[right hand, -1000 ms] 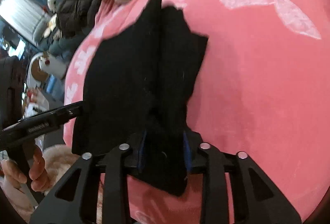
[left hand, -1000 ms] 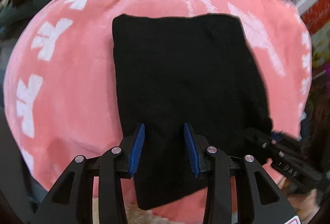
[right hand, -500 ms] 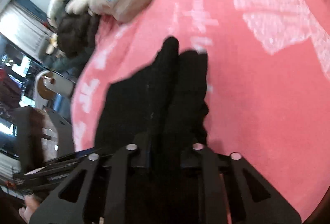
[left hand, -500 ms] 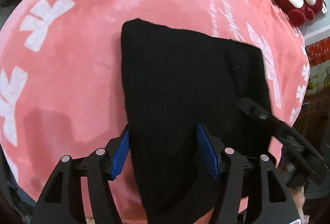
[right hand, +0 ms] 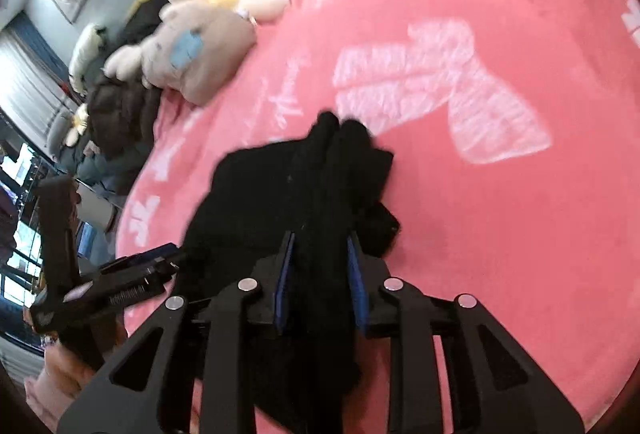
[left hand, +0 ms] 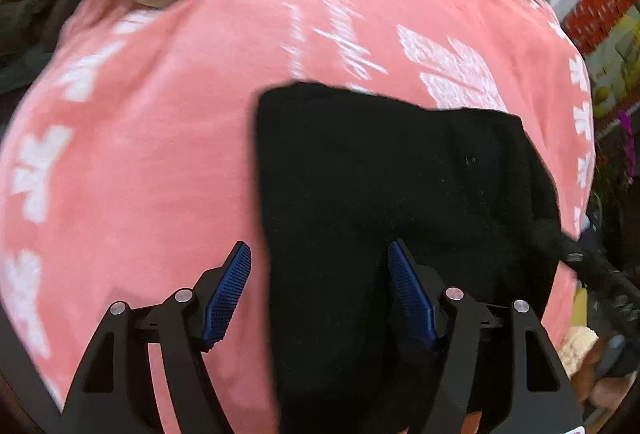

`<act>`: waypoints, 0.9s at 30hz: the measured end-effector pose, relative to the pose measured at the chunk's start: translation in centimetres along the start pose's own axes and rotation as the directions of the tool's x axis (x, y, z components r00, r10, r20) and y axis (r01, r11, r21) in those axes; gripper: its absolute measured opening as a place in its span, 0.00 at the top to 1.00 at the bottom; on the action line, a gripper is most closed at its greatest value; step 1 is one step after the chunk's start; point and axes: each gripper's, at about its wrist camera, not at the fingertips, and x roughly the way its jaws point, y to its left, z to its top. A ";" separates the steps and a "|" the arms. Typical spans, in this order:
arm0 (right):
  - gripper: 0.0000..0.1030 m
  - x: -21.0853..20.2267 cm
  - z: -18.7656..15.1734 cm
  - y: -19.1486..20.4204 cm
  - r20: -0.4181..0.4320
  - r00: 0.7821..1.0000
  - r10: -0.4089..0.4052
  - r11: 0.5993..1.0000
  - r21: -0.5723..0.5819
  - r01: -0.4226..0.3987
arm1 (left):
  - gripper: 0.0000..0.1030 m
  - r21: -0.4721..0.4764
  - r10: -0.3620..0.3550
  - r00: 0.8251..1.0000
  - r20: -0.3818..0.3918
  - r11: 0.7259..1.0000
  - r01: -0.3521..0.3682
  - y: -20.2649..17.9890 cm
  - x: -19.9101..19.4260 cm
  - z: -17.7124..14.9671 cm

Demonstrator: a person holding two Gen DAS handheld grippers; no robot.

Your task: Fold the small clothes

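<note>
The right tongs (right hand: pixel 320 274) are gripping a bunched fold of the black garment (left hand: pixel 400 194) while their jaws are easing apart, so the fold risks slipping out. The left tongs (left hand: pixel 318 294) are opening wide, straddling the garment's edge on the pink blanket (left hand: pixel 160 154) without holding it, leaving that side unrestrained.

Both my grippers point down, one wide, one narrow.

My left gripper (left hand: pixel 320 290) tilts steeply down and its jaws are opening wide; the blue pads (left hand: pixel 228 294) press on nothing, though black cloth (left hand: pixel 380 194) lies between them. My right gripper (right hand: pixel 320 274) tilts down less, and its jaws are opening a little, with a bunch of the cloth between the pads. In the right view, a hand (right hand: pixel 60 374) holds the left gripper's handle at the lower left.
</note>
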 end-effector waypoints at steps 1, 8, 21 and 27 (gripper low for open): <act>0.77 -0.6 -0.5 0.3 -0.003 1.000 0.013 1.000 -0.006 -0.014 | 0.35 -0.010 0.001 1.000 0.016 1.000 -0.001 0.4 -1.6 -0.4; 0.91 4.2 -7.5 1.8 -0.243 0.968 -0.068 0.989 -0.145 0.033 | 0.34 0.041 0.054 0.982 -0.181 0.998 -0.047 -1.8 -0.2 -4.8; 0.83 0.0 -7.6 5.2 -0.114 0.983 -0.145 0.968 -0.224 0.117 | 0.34 -0.022 0.120 0.988 -0.101 0.992 -0.123 -1.7 -3.7 -7.7; 0.19 -4.3 -10.7 7.1 0.084 0.973 -0.214 0.945 -0.235 0.228 | 0.26 0.082 0.124 0.992 0.014 0.989 -0.124 -4.7 -6.1 -9.2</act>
